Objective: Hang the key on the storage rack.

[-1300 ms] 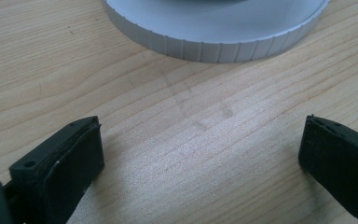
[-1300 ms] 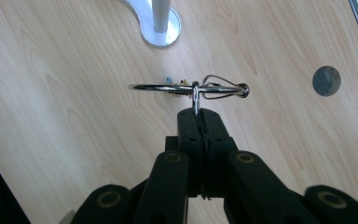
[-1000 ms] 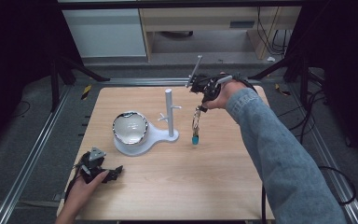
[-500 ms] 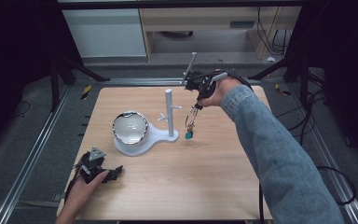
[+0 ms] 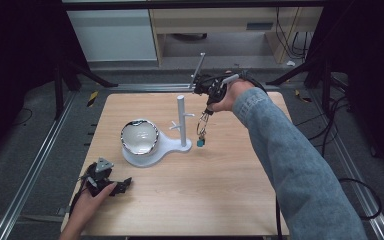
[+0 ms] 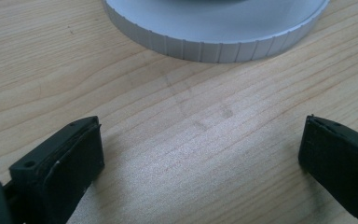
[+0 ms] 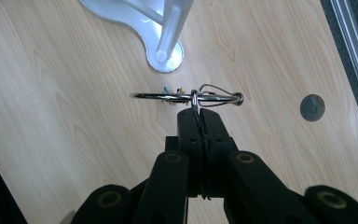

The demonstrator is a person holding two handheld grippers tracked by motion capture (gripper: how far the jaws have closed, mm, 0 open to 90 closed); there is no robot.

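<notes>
Carried leftward from its earlier place, the key ring [image 5: 200,131] (teal tag dangling) now hangs just beside the white stand [image 5: 182,122], pinched in the fully closed right gripper [image 5: 206,106], so hanging seems next; the left gripper [image 5: 125,183] rests wide open on the tabletop [image 5: 220,190].

Key ring [image 5: 201,127] just right of the stand's post [image 5: 181,120], bowl [image 5: 140,137] left.
</notes>
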